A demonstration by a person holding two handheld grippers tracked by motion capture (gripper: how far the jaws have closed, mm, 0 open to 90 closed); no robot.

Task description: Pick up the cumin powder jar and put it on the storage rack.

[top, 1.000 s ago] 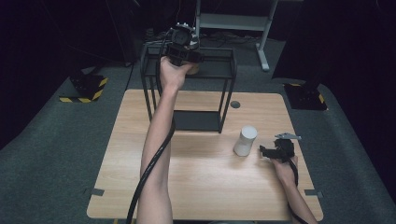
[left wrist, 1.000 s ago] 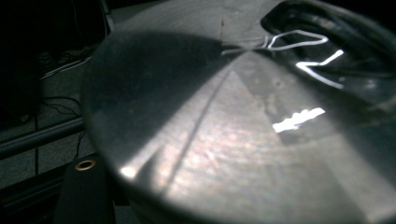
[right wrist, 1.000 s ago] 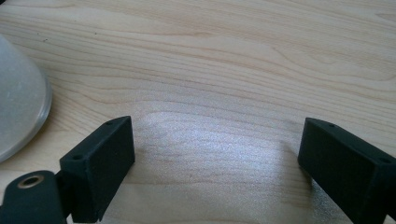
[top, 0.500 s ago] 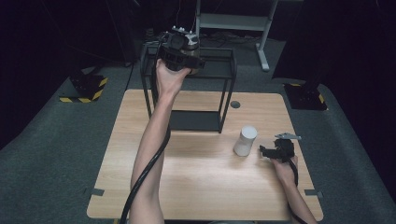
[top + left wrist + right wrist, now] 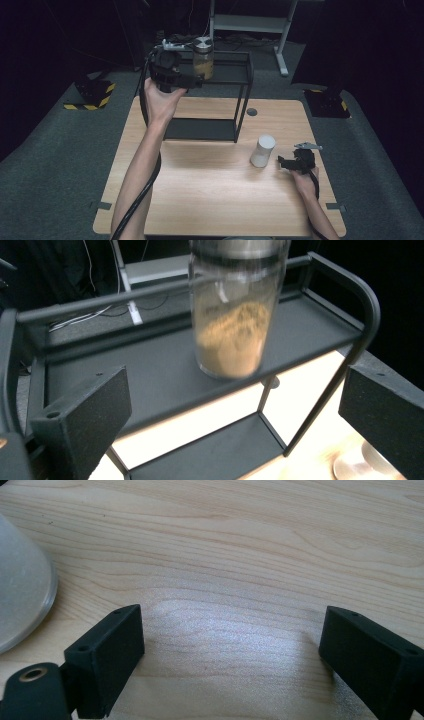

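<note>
Left tongs (image 5: 196, 80) open, just short of jar (image 5: 202, 58)

Clear glossy jar (image 5: 234, 315) ahead of left jaws, seemingly glass or plastic, brushed metal lid, grainy tan powder inside. Under it, matt black metal rack (image 5: 165, 370), smooth tubes and flat shelves. Below right jaws, pale wood-grain table (image 5: 240, 545), smooth with soft sheen. Beside right gripper (image 5: 292, 162), frosted white cup (image 5: 262, 150), plastic-looking. Matt black jaw pads (image 5: 107, 652), finely rough.
</note>
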